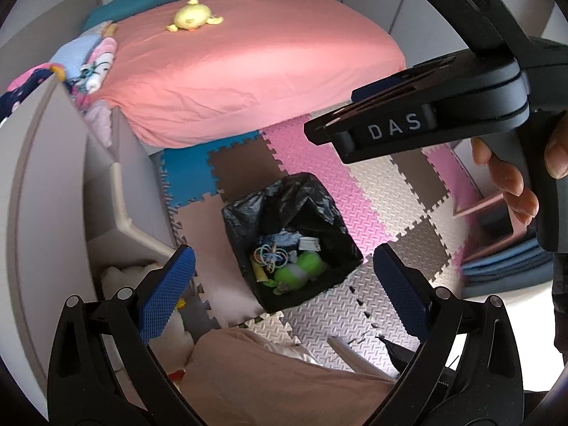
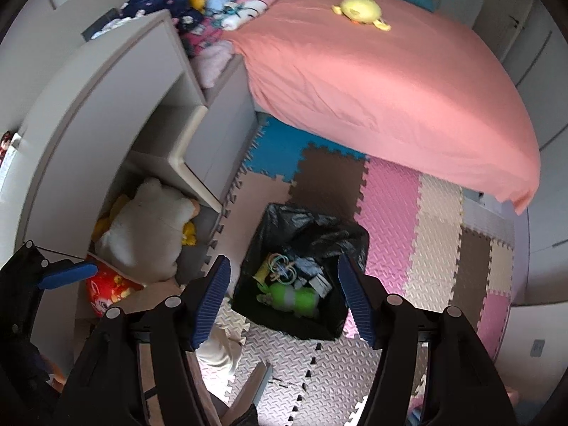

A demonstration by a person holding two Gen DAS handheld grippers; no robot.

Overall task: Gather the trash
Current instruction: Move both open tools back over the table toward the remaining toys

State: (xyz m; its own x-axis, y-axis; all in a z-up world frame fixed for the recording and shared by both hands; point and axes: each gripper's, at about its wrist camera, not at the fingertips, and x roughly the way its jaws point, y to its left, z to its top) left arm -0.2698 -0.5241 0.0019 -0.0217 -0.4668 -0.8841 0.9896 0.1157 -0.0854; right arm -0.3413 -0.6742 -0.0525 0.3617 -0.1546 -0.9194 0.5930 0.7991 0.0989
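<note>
A square bin with a black bag (image 1: 321,214) (image 2: 284,225) stands on the foam floor mat. Inside lie a green and white toy (image 1: 301,269) (image 2: 293,298), coloured rubber bands (image 1: 271,254) (image 2: 280,264) and paper scraps. My left gripper (image 1: 284,280) is open and empty, high above the bin. My right gripper (image 2: 284,301) is open and empty, also high above the bin. The right gripper's body also shows in the left wrist view (image 1: 426,120), at the upper right, held by a hand.
A bed with a pink sheet (image 1: 248,64) (image 2: 372,81) and a yellow plush (image 1: 193,17) (image 2: 360,9) lies behind the bin. A grey shelf unit (image 2: 106,113) stands at the left with a white plush (image 2: 149,227) at its foot. Puzzle floor mats (image 2: 408,220) surround the bin.
</note>
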